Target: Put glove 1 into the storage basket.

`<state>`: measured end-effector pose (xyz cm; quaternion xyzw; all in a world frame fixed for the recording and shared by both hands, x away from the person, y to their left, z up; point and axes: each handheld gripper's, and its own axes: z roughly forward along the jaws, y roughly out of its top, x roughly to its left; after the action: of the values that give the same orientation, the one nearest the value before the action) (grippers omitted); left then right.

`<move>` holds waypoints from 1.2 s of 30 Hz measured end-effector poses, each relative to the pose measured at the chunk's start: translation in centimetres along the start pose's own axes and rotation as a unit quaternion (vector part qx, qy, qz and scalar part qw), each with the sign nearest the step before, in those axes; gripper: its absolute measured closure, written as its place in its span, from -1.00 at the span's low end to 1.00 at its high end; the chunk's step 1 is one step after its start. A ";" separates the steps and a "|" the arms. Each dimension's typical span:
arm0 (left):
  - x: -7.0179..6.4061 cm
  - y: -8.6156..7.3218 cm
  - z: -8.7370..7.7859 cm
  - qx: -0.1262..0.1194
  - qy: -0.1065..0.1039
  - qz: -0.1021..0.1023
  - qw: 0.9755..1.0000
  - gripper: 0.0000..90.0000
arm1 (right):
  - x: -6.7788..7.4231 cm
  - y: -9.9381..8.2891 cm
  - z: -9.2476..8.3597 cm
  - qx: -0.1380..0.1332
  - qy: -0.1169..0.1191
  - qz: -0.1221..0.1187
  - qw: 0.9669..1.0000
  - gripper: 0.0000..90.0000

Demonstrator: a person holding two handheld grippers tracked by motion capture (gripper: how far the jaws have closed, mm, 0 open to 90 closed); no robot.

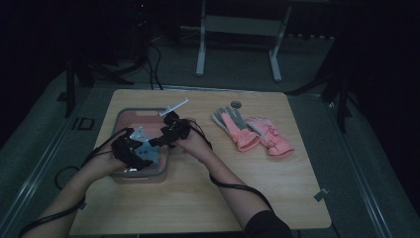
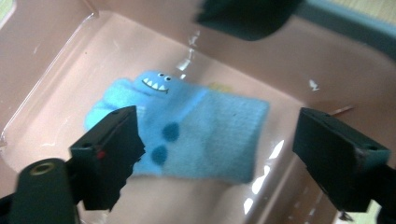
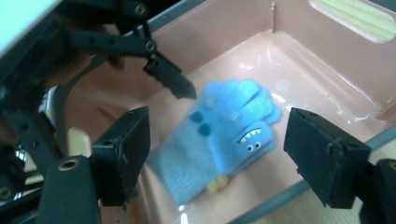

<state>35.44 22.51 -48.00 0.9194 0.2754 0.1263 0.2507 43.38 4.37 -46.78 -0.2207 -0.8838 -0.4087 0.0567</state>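
Glove [image 2: 187, 135] loose in bin [image 1: 121, 116], both jaws wide.
We risk snagging it as the left gripper [image 1: 130, 148] and right gripper [image 1: 171, 131] lift out.

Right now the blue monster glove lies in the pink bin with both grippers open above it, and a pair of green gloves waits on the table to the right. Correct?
Not quite: the pair of gloves on the table is pink with grey, not green, as the high view shows. The rest holds: the blue monster glove lies in the pink bin, with the left gripper and right gripper open above it.
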 end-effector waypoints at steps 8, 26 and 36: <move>-1.8 1.6 -0.9 -0.033 -0.029 0.000 0.999 -0.67 | 0.2 -1.6 -2.5 -0.026 0.001 -0.018 1.000 -0.54; -6.0 6.0 -0.1 -0.046 -0.068 0.060 0.995 -0.67 | -1.6 -6.3 -8.2 -0.023 -0.037 -0.013 0.999 -0.67; -9.1 7.9 1.8 -0.036 -0.077 0.084 0.993 -0.67 | -2.8 -9.3 -11.0 -0.025 -0.053 0.004 0.998 -0.71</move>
<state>32.19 10.92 -46.21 0.9368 0.1721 0.0859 0.2924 40.95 -10.09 -46.85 -0.2471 -0.8741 -0.4181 0.0055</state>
